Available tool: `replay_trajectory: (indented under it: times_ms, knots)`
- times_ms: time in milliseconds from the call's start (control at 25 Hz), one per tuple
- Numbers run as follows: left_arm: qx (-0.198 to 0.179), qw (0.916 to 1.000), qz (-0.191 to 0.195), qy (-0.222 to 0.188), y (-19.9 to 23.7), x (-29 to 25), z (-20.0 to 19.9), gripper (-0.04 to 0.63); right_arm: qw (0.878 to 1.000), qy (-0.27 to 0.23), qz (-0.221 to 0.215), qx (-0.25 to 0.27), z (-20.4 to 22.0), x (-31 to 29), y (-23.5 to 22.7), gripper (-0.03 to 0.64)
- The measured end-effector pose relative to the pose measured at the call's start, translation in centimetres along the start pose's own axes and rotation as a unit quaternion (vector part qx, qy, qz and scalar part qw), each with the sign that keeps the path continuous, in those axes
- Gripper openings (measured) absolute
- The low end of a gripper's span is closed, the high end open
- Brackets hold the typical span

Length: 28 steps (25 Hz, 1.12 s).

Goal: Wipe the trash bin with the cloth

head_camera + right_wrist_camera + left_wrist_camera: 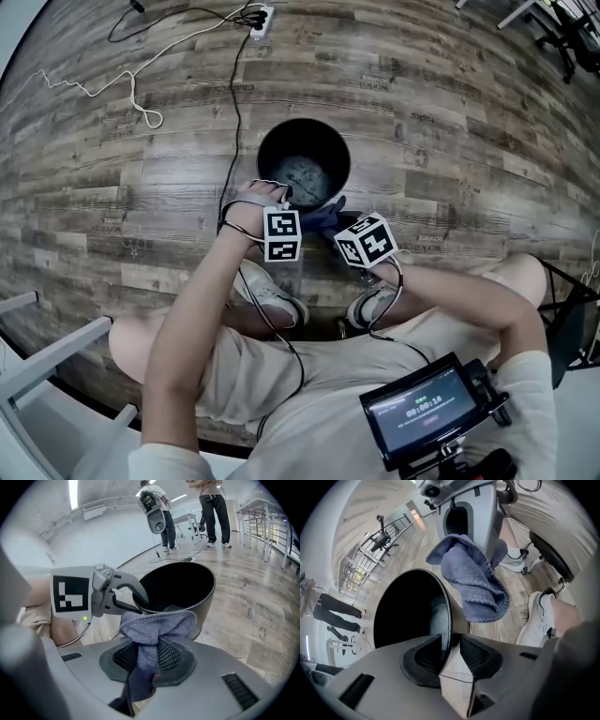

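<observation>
Ribbed blue cloth (pixel 157 625) bunched in right gripper (pixel 149 656) beside round black bin (pixel 187 597)

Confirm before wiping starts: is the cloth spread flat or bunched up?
Bunched up: the cloth is gathered into folds, pinched in the jaws of the right gripper, beside the trash bin.
</observation>
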State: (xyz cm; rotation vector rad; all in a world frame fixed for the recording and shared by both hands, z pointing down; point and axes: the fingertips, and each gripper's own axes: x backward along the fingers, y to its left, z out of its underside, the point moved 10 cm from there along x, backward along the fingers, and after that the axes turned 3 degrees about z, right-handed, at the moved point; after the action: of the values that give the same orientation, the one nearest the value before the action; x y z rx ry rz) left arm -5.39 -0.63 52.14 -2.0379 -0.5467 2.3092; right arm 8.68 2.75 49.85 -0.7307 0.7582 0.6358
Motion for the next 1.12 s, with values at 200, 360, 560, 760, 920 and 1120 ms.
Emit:
replay_trajectory:
  times_ms: [200,360,560,760,920,1120]
  knots:
    - [0.051,0.9986,-0.007,-0.013,-0.1,0.1,-2.0,0.124,1.000,-0.007,0.000,-0.002,-1.4,0.5,-0.2,0.080]
    - [0.093,0.9922,0.013,-0.082,0.3,1.1,-3.5,0.115,1.000,-0.002,0.003,0.003,-1.5,0.1,-0.5,0.080]
    - [0.060,0.9943,0.036,-0.081,0.4,1.3,-1.9,0.116,1.000,0.014,0.004,0.011,-1.1,-1.2,-1.1,0.080]
    - [0.023,0.9966,0.017,-0.077,-0.1,0.9,-1.6,0.101,0.999,0.030,0.022,0.024,0.6,-4.2,-2.2,0.080]
    - [0.017,0.9965,0.009,-0.081,-0.2,0.9,-1.6,0.095,0.998,0.035,0.049,0.030,2.7,-8.0,-3.7,0.080]
    - [0.015,0.9961,-0.003,-0.087,0.2,0.7,-1.9,0.077,0.996,0.037,0.076,0.027,5.3,-13.6,-6.2,0.080]
